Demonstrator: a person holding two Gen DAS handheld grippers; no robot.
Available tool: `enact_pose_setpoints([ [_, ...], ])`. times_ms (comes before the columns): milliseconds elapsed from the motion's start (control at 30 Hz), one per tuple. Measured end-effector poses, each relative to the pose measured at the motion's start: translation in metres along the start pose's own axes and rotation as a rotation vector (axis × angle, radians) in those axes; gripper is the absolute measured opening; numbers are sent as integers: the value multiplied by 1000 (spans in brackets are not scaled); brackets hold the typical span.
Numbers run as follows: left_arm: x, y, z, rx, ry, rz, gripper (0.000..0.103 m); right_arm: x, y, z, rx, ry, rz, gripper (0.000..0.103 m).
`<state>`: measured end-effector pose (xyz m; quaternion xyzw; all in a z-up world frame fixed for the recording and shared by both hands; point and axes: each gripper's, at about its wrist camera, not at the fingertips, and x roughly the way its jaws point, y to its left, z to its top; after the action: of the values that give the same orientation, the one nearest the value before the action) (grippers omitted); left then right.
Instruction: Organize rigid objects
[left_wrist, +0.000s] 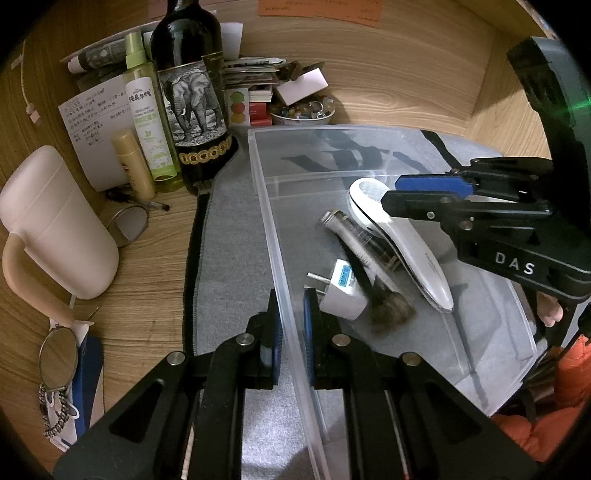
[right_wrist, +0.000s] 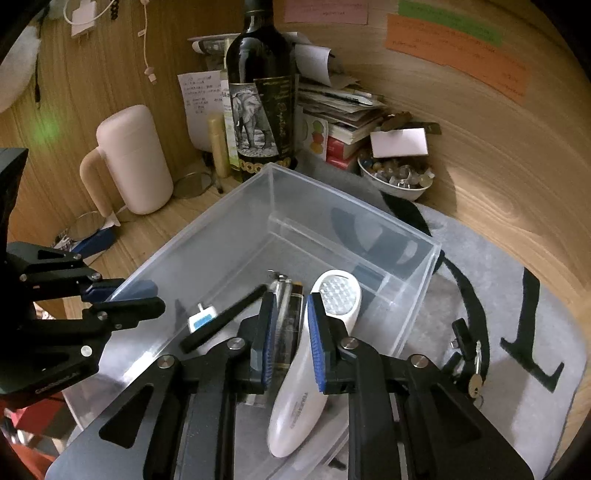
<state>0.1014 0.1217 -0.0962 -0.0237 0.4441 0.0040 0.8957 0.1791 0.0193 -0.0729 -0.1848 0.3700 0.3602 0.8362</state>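
A clear plastic bin (left_wrist: 266, 192) (right_wrist: 273, 181) stands on a grey mat. Inside lie a white handheld device (left_wrist: 417, 251) (right_wrist: 306, 387), a glass tube (left_wrist: 354, 236) (right_wrist: 284, 295), a white plug adapter (left_wrist: 341, 291) (right_wrist: 201, 319) and a black-handled brush (left_wrist: 388, 306) (right_wrist: 225, 317). My left gripper (left_wrist: 293, 332) (right_wrist: 125, 293) is shut on the bin's near wall. My right gripper (right_wrist: 290, 332) (left_wrist: 391, 188) is open above the white device, its jaws on either side of it and not clamping it.
A dark wine bottle (left_wrist: 192, 92) (right_wrist: 262, 92), a green spray bottle (left_wrist: 147, 110), a pink jug (left_wrist: 55, 221) (right_wrist: 133, 158), a bowl of beads (left_wrist: 303, 110) (right_wrist: 395, 177) and stacked papers (right_wrist: 340, 107) crowd the wooden desk behind. Keys (right_wrist: 472, 373) lie on the mat.
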Motion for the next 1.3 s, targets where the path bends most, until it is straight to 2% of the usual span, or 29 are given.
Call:
enact_pose_setpoints([
  [400, 1, 1, 1, 0, 1, 2, 9, -20, -15, -4, 39, -62, -20, 34],
  [467, 2, 1, 1, 1, 2, 3, 9, -29, -21, -5, 56, -88, -48, 46],
  [567, 1, 1, 1, 1, 2, 5, 9, -46, -35, -7, 92, -136, -89, 53],
  [633, 2, 1, 1, 0, 2, 5, 9, -56, -45, -8, 116, -159, -113, 56],
  [800, 1, 1, 1, 1, 2, 5, 9, -76, -73, -13, 175, -183, -180, 57],
  [1067, 1, 1, 1, 1, 2, 5, 9, -78, -110, -33, 255, -136, -253, 58],
  [1300, 1, 1, 1, 1, 2, 5, 9, -49, -130, -64, 305, -7, -269, 58],
])
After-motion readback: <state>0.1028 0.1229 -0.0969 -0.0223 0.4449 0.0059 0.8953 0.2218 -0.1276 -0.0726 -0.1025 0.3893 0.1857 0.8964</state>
